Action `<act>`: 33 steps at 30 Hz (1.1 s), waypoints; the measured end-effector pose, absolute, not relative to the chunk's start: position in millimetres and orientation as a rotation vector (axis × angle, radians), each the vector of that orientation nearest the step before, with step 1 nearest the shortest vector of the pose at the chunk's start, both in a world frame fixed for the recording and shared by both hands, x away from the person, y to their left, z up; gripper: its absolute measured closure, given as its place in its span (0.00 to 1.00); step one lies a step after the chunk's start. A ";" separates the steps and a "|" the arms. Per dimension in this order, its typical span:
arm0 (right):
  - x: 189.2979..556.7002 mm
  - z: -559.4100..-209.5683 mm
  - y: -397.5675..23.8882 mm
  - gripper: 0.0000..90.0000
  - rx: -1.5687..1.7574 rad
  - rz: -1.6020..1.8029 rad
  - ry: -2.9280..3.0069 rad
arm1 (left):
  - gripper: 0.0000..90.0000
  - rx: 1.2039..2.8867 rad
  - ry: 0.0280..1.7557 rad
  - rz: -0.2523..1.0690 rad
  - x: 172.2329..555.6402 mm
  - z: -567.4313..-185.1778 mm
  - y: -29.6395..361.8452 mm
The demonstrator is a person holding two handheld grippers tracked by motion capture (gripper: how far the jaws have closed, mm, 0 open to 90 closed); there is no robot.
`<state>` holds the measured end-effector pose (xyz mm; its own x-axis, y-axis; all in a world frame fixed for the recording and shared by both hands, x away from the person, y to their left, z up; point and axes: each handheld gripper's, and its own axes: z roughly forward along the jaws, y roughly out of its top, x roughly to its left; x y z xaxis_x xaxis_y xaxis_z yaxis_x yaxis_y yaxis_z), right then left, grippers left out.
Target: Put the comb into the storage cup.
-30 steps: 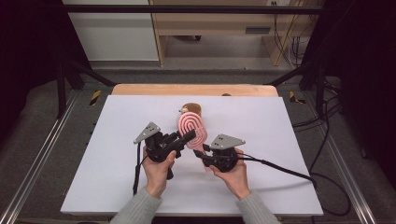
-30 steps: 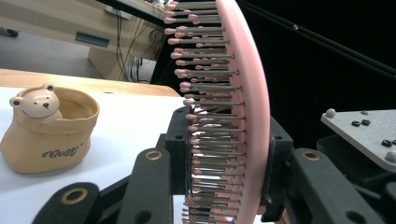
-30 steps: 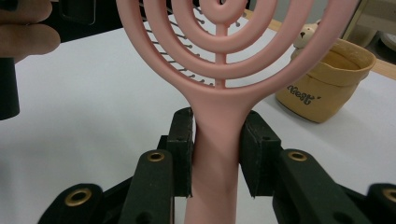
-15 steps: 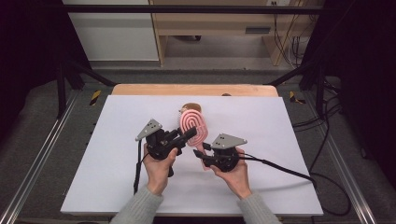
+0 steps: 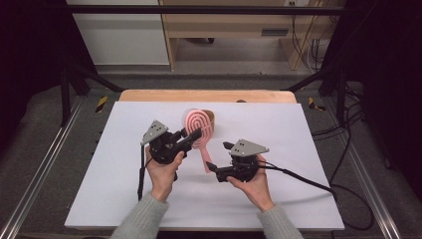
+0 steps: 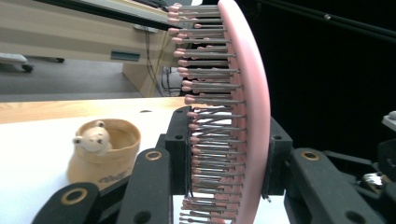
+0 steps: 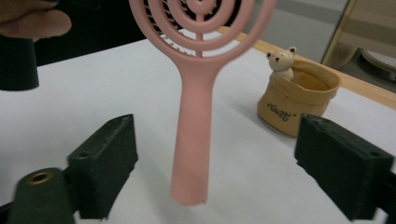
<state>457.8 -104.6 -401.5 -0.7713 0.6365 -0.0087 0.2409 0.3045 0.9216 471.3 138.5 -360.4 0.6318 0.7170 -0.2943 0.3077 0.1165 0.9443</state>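
While the left gripper (image 5: 195,134) stays clamped on the pink hairbrush (image 5: 200,130), the right gripper (image 5: 218,157) has just opened wide around its handle (image 7: 191,135).

White table (image 5: 298,199); wooden desk (image 5: 229,22) behind, grey floor (image 5: 224,79), perhaps carpeted.

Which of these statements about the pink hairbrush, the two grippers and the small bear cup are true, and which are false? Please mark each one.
1. The left gripper clamps the head of the pink hairbrush. True.
2. The right gripper is shut on the brush handle. False: its jaws have just been opening and now stand wide apart, with the handle between them untouched.
3. The bear cup stands upright on the white table. True.
4. The brush lies flat on the table. False: it is held up, handle hanging down.
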 end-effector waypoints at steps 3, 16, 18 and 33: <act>458.2 -400.3 -107.1 0.08 0.805 1.433 2.212 | 0.70 1.477 0.913 0.383 472.8 -357.8 142.5; 462.2 -403.1 -132.0 0.01 0.862 1.445 2.230 | 0.70 1.479 0.906 0.436 477.9 -343.5 156.1; 462.6 -404.5 -137.1 0.00 0.856 1.440 2.239 | 0.70 1.481 0.903 0.441 478.5 -341.7 157.8; 463.7 -419.8 -182.8 0.00 0.936 1.450 2.216 | 0.70 1.468 0.915 0.463 486.4 -332.1 166.5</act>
<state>463.7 -182.8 -419.8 -0.7292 0.6800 0.0769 0.3427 0.2656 0.9011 486.4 166.5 -332.1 0.6005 0.7628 -0.2400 0.2577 0.0996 0.9611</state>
